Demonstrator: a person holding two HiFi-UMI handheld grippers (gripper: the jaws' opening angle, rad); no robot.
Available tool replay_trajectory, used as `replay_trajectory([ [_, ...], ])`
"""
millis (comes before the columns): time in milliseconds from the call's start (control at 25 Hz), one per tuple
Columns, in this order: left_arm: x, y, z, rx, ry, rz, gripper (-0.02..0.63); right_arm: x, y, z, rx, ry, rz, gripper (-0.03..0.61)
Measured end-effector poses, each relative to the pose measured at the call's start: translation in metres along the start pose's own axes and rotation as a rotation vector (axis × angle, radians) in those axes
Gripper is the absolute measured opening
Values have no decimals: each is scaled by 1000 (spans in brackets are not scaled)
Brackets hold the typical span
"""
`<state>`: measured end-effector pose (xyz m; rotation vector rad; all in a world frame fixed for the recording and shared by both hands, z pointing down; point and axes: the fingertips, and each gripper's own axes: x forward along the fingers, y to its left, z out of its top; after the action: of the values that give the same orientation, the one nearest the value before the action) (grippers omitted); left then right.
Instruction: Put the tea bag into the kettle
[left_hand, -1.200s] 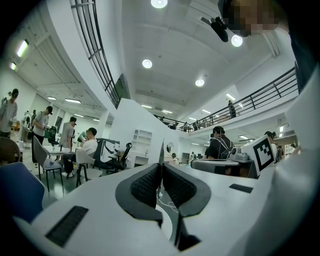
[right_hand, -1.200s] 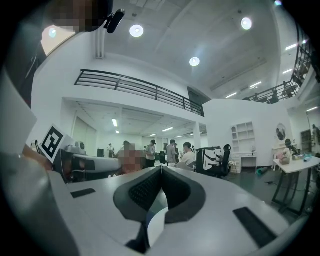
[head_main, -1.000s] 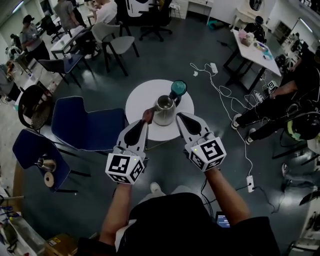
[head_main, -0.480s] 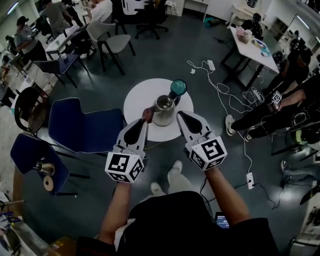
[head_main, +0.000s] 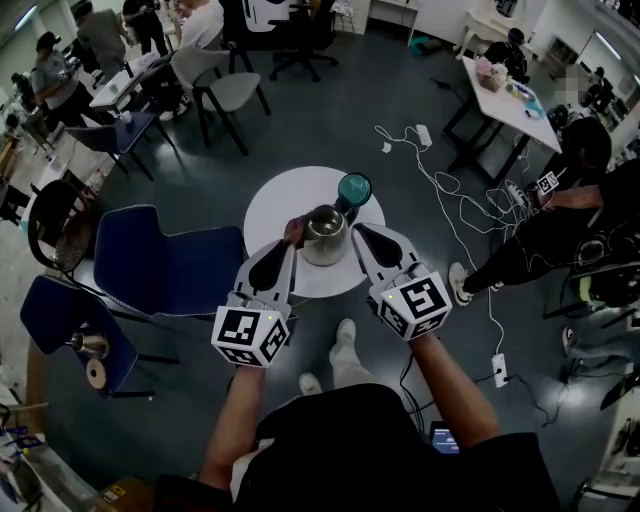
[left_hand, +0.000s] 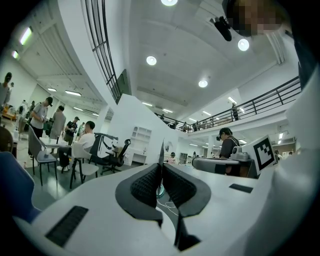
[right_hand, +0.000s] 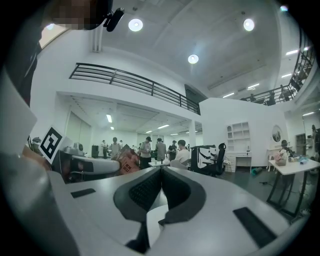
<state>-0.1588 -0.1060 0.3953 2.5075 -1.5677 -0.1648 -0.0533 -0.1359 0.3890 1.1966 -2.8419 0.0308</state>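
Note:
A steel kettle (head_main: 326, 236) stands open-topped on a small round white table (head_main: 280, 200), with its teal lid (head_main: 354, 187) lying just behind it. My left gripper (head_main: 293, 241) is shut on a reddish tea bag (head_main: 294, 230), held just left of the kettle's rim. In the left gripper view the bag shows only as a thin edge (left_hand: 161, 151) between the shut jaws (left_hand: 161, 167). My right gripper (head_main: 360, 236) hovers at the kettle's right side, shut and holding nothing (right_hand: 161, 172). From the right gripper view the tea bag (right_hand: 128, 159) sticks out of the left gripper.
Two blue chairs (head_main: 165, 255) (head_main: 60, 310) stand left of the table, one bearing a metal pot (head_main: 88, 345). White cables (head_main: 450, 190) trail over the floor at right. People sit at the right (head_main: 560, 220) and at desks behind.
The view has shifted a little toward the table, so the kettle's open top shows more from above. Both grippers keep the same pose beside the kettle.

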Motion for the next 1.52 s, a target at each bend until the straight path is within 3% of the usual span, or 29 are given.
replay_trajectory([
  [600, 87, 42, -3, -52, 14, 70, 37, 76, -75, -2, 26, 4, 64, 18],
  [1040, 152, 53, -16, -50, 31, 112, 37, 113, -136, -15, 36, 19, 110, 19],
  [1520, 196, 63, -28, -25, 58, 212, 37, 146, -186, -26, 57, 24, 190, 18],
])
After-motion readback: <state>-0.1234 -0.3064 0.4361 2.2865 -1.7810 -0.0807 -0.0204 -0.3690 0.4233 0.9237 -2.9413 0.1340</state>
